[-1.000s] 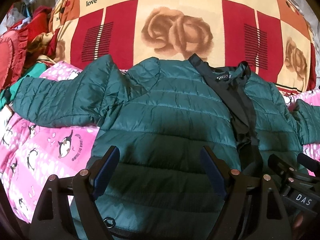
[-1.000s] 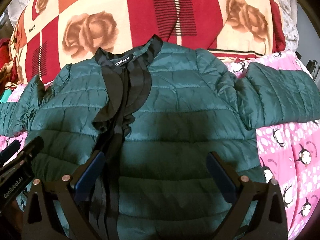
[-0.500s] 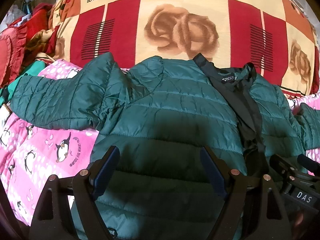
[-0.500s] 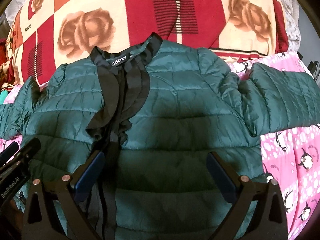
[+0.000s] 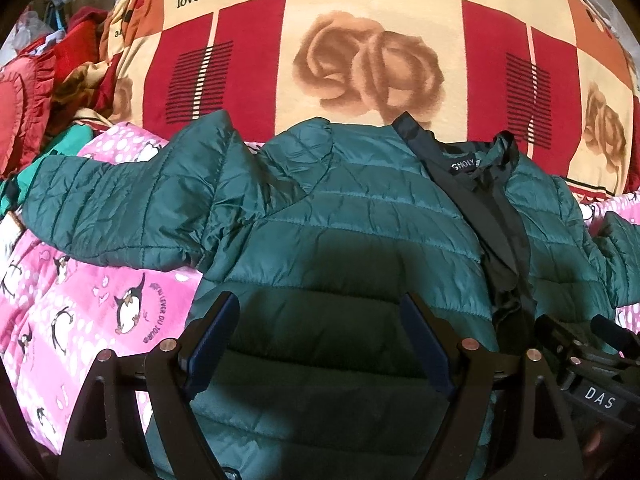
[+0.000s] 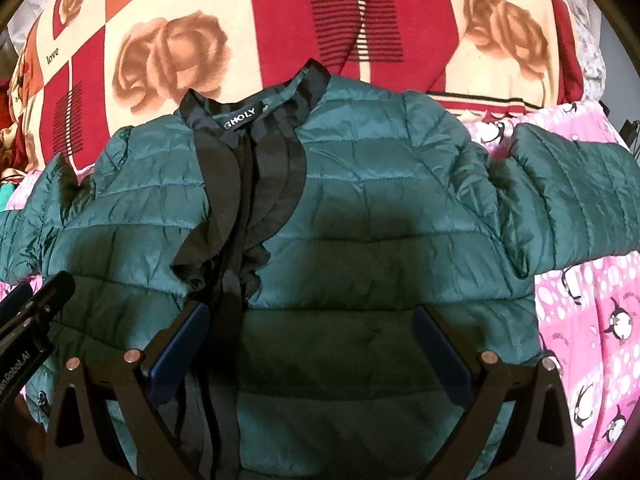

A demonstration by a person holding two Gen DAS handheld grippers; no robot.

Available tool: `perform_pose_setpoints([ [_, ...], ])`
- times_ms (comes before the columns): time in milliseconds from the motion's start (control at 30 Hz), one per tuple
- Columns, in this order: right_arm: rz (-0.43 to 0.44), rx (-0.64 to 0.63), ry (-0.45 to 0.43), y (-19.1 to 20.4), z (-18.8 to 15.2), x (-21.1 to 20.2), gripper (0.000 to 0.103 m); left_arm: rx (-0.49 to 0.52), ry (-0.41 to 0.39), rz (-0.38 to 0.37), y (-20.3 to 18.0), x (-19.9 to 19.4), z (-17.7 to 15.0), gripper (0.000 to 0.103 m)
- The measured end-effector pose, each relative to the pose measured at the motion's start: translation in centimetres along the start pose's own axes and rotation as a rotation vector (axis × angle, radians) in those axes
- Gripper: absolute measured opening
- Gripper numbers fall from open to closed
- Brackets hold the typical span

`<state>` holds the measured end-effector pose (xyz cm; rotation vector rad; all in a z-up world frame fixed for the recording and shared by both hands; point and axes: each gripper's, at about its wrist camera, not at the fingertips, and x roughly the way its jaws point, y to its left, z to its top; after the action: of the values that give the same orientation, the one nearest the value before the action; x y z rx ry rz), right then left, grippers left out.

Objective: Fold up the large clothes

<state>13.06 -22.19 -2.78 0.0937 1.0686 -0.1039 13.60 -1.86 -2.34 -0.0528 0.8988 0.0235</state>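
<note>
A dark green quilted jacket (image 5: 360, 220) (image 6: 380, 208) lies front up on a pink penguin-print sheet, collar away from me, both sleeves spread sideways. Black ruffled trim (image 6: 240, 200) runs down its middle from the collar. The left sleeve (image 5: 120, 204) reaches left; the right sleeve (image 6: 572, 200) reaches right. My left gripper (image 5: 320, 316) hovers open over the jacket's lower left half, nothing between its fingers. My right gripper (image 6: 312, 324) hovers open over the lower right half, its left finger (image 6: 180, 348) above the black trim. Each gripper shows at the edge of the other's view.
A thick red, cream and orange rose-print blanket (image 5: 360, 60) is piled behind the jacket. Red and mixed clothes (image 5: 40, 92) are heaped at the far left. The pink sheet (image 6: 592, 340) shows beside both sleeves.
Both grippers have drifted slightly forward over the jacket, so it sits a bit lower and larger in view. Both stay open and the jacket has not moved.
</note>
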Motion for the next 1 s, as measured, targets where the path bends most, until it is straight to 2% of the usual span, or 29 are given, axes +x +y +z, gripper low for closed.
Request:
perform_pose_setpoints([
  [1000,0.023,-0.01,0.022,0.6,-0.2,0.5,0.103,-0.017,-0.028,0.059,2.3,-0.7,0.8,0.049],
])
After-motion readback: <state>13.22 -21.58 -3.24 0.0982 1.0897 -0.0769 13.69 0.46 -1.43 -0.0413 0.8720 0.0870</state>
